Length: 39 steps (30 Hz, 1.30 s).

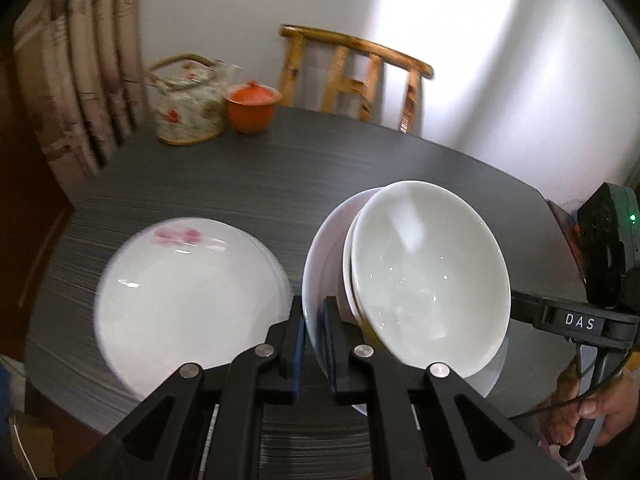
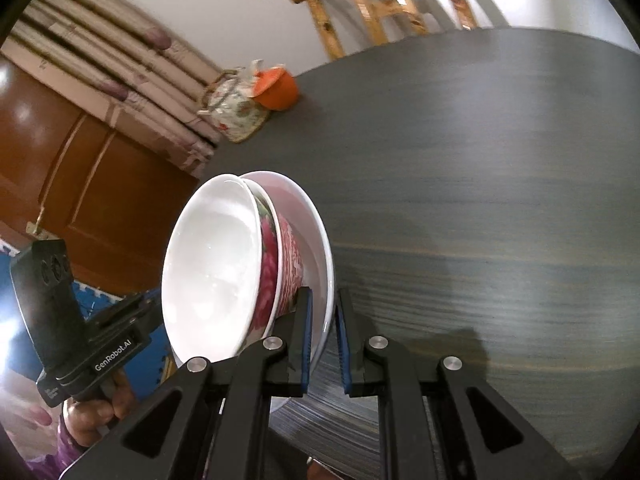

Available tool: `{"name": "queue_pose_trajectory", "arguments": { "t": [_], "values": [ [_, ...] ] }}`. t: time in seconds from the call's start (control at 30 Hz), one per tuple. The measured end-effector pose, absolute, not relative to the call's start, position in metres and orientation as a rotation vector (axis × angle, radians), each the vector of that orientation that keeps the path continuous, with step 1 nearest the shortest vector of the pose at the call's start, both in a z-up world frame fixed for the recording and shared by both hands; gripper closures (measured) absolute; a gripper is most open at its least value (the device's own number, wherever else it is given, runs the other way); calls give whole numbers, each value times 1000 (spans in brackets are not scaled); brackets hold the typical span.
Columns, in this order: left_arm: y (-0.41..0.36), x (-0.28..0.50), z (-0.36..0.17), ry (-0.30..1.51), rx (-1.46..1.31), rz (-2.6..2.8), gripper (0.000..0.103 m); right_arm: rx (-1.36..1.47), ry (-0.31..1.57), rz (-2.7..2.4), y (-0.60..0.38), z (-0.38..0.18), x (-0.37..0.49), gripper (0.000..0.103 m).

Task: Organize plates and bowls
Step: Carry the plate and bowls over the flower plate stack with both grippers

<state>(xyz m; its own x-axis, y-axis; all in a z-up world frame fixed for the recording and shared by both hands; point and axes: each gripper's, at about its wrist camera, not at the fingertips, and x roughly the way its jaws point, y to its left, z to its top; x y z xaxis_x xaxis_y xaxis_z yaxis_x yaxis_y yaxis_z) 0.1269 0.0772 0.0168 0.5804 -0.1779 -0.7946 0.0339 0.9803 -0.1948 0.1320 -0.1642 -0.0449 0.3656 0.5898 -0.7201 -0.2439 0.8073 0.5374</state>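
Observation:
A white plate (image 1: 320,248) carries two nested bowls and hangs tilted above the dark table (image 1: 240,184). The upper bowl (image 2: 212,272) is plain white inside; the lower bowl (image 2: 288,264) has a red flower pattern outside. My left gripper (image 1: 315,320) is shut on the plate's near rim. My right gripper (image 2: 324,320) is shut on the rim (image 2: 327,264) at the opposite side. Each view shows the other gripper's body (image 1: 576,322) (image 2: 100,340) beside the stack, in a hand. A second white plate (image 1: 180,292) with a pink flower lies on the table, left of the stack.
A flowered teapot (image 1: 188,108) and an orange lidded cup (image 1: 251,108) stand at the table's far left edge. A wooden chair (image 1: 356,80) sits behind the table against the white wall. Bare tabletop (image 2: 480,200) stretches to the right of the stack.

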Motion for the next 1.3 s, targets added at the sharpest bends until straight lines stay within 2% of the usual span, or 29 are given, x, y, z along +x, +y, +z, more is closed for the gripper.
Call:
{"name": "queue_pose_trajectory", "arguments": {
  "t": [0.27,0.53,1.3],
  "values": [
    [146,119,33,916,-213,-4,97,335,1078,655,-90,-28,154,89],
    [193,107,17,931,-268,66,97,292,1122,724,-25,-35,170,90],
    [213,112,-16,969,-303,73,96,280,1190,716,9,-67,183,89]
  ]
}}
